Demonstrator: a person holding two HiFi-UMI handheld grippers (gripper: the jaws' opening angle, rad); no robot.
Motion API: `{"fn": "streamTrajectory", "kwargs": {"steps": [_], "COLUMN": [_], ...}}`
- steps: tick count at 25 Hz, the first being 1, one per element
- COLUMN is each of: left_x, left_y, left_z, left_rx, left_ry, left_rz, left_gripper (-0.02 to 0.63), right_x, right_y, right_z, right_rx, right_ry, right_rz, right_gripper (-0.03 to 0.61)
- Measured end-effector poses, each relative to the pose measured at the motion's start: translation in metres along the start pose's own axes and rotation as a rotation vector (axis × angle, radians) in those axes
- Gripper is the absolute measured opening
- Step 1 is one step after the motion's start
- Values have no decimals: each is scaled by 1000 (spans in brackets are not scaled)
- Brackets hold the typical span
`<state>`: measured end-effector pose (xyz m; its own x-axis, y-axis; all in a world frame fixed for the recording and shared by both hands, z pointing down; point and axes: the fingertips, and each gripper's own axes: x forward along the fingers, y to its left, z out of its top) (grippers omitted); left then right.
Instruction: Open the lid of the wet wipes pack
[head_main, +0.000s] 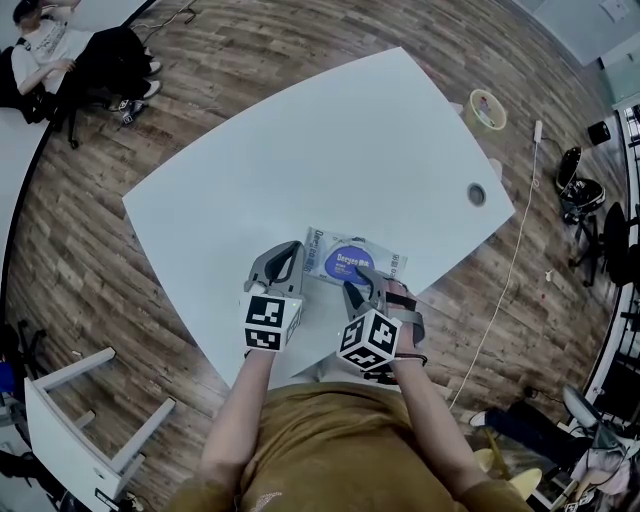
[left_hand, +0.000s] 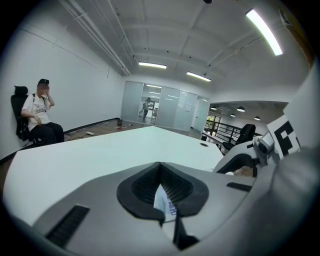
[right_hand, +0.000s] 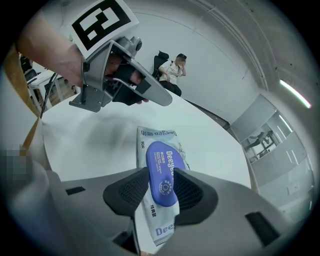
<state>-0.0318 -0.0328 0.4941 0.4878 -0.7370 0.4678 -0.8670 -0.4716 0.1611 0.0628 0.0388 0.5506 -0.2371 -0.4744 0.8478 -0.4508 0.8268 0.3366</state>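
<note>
The wet wipes pack lies flat on the white counter, near the edge closest to me. Its blue lid looks flat and shut, though from this low angle I can't rule out a slight lift at one end. My right gripper has its fingers closed against the lid's two long sides, pinching it. My left gripper has its fingers pressed together on a thin edge of the pack, bracing it. So both grips are set. The opening itself, I judge, is all still to do: the lid has to come up while the pack stays down.
</note>
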Motion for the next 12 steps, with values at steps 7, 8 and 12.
{"fn": "streamTrajectory", "kwargs": {"steps": [7, 8, 12], "left_x": [13, 14, 19], "left_y": [-3, -4, -9], "left_z": [-16, -19, -31], "left_rx": [2, 0, 7], "left_ry": [66, 75, 113], "left_rz": [-15, -19, -31], "left_gripper": [7, 6, 6], "right_x": [5, 5, 6], "right_y": [0, 0, 2], "right_z": [-3, -3, -4], "right_rx": [-26, -30, -32], "right_ry": [20, 21, 23], "right_rz": [5, 6, 10], "right_gripper": [137, 137, 137]}}
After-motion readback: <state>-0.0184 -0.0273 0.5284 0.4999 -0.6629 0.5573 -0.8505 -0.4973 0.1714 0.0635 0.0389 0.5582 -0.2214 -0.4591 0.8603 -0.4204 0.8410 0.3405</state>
